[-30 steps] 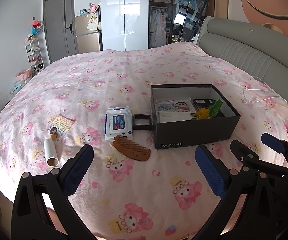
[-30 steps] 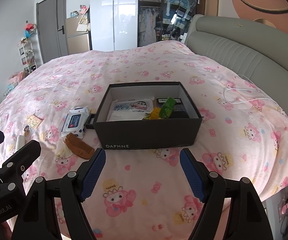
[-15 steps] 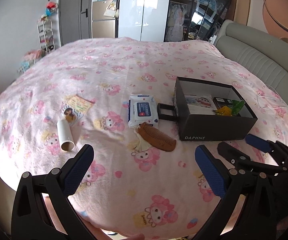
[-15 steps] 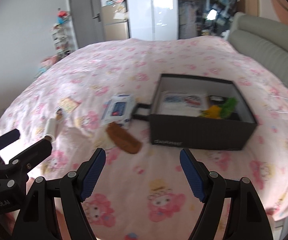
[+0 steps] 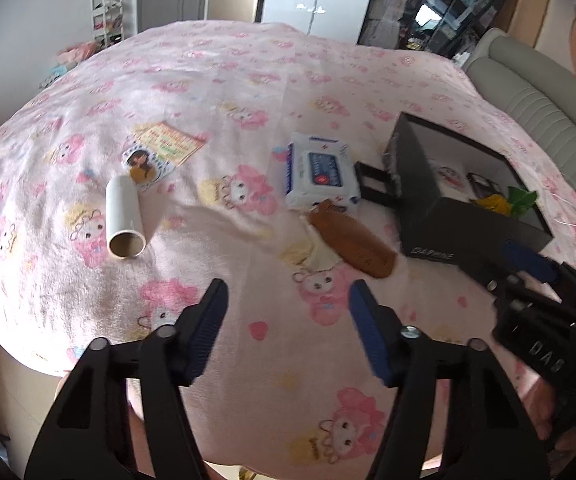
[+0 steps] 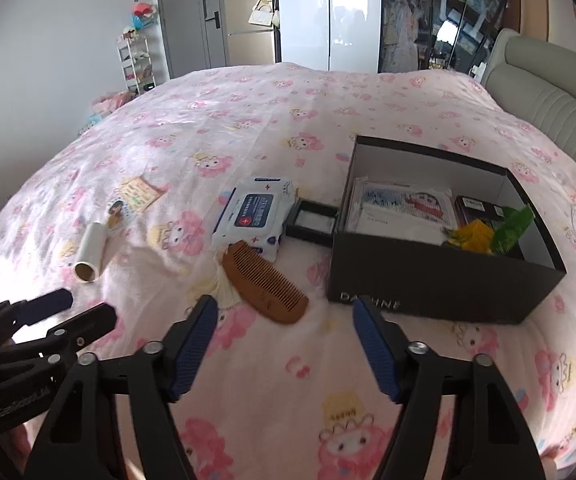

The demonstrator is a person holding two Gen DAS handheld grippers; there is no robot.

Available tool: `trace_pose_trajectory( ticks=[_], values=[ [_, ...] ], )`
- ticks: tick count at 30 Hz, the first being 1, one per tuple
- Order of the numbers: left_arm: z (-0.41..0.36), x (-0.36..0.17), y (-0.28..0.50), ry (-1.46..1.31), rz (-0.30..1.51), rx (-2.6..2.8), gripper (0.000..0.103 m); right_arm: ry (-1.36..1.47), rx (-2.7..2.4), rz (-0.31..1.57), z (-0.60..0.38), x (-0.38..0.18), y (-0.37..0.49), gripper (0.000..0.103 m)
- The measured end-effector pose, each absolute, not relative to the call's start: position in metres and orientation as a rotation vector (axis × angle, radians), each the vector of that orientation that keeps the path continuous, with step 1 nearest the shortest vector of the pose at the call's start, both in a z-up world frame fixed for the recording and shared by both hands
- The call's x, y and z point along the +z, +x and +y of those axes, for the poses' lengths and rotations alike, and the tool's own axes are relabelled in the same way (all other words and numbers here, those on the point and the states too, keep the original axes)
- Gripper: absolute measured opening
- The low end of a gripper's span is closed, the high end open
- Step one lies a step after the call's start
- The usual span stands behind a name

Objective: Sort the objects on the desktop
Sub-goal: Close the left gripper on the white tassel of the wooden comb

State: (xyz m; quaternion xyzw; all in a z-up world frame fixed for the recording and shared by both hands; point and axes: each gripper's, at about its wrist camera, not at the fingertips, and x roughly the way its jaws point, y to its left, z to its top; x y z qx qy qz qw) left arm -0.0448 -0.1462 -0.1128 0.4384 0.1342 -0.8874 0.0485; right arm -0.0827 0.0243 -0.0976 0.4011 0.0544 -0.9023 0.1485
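On the pink bedspread (image 6: 248, 128), a roll (image 6: 88, 254) is lying far left, beside a card (image 6: 138, 194). A wipes pack (image 6: 254, 214) is touching the comb (image 6: 266, 282), with a small tray (image 6: 312, 226) against the box (image 6: 440, 280). Both the left gripper (image 5: 288, 320) and right gripper (image 6: 284, 334) are hovering wide apart, holding nothing.

My left wrist camera looks down along my fingers from the near edge of the pink cartoon-print bedspread (image 5: 248, 60), facing the headboard side. My right camera sits just beside it, closer to the open black cardboard box (image 6: 428, 280); both share the brown wooden comb (image 5: 354, 246).
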Motion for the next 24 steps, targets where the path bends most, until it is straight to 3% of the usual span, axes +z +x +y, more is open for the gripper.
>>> trace_pose_trajectory(
  ticks=[7,18,24],
  values=[
    [-0.167,-0.151,-0.071,1.415,0.491,-2.633,0.06,1.271,-2.519,0.178,0.008,-0.139,-0.117,0.05],
    [-0.163,-0.199,-0.158,1.512,0.582,-2.652,0.072,1.447,-2.466,0.105,0.015,-0.197,-0.152,0.049],
    [-0.154,-0.223,-0.195,1.587,0.581,-2.63,0.071,1.499,-2.438,0.104,0.018,-0.212,-0.168,0.049]
  ],
)
